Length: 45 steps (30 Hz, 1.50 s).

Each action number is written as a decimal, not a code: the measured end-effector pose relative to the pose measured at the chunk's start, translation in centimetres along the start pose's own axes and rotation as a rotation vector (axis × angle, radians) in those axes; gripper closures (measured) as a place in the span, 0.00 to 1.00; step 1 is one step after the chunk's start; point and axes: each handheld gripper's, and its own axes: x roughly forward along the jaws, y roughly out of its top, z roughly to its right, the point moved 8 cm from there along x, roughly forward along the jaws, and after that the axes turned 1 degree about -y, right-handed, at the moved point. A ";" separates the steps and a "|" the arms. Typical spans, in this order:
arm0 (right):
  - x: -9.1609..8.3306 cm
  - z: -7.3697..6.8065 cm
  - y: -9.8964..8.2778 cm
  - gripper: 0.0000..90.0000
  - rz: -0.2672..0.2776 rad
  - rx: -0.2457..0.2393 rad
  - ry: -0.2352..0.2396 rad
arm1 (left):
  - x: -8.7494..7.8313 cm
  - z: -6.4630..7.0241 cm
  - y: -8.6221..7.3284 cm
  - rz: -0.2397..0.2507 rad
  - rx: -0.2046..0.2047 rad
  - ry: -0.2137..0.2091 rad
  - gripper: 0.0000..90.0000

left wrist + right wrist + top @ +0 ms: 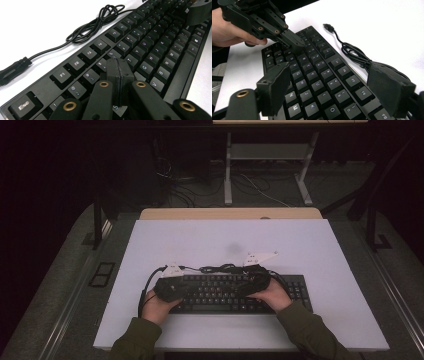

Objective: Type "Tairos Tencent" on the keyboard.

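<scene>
Left gripper (117,75) poised on the keyboard (235,295)
Its closed, empty jaws point down on the left-hand keys; the right gripper (332,87), wide open and empty, hovers over the middle rows.

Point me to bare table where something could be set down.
Free: the far half of the white table beyond the coiled cable, plus strips left and right of the keyboard. Crowded: the near middle, where both grippers hover over the keys.
</scene>
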 end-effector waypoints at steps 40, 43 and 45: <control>0.1 -0.2 0.0 0.17 0.003 -0.001 -0.005 | 0.0 0.0 0.1 -0.005 -0.009 0.002 0.99; 0.1 -0.2 0.0 0.17 0.000 -0.003 -0.004 | -0.1 -0.1 0.1 -0.004 -0.004 0.001 0.99; 0.1 -0.2 0.0 0.17 -0.003 -0.005 -0.005 | -0.1 0.0 0.2 0.000 -0.009 0.000 0.99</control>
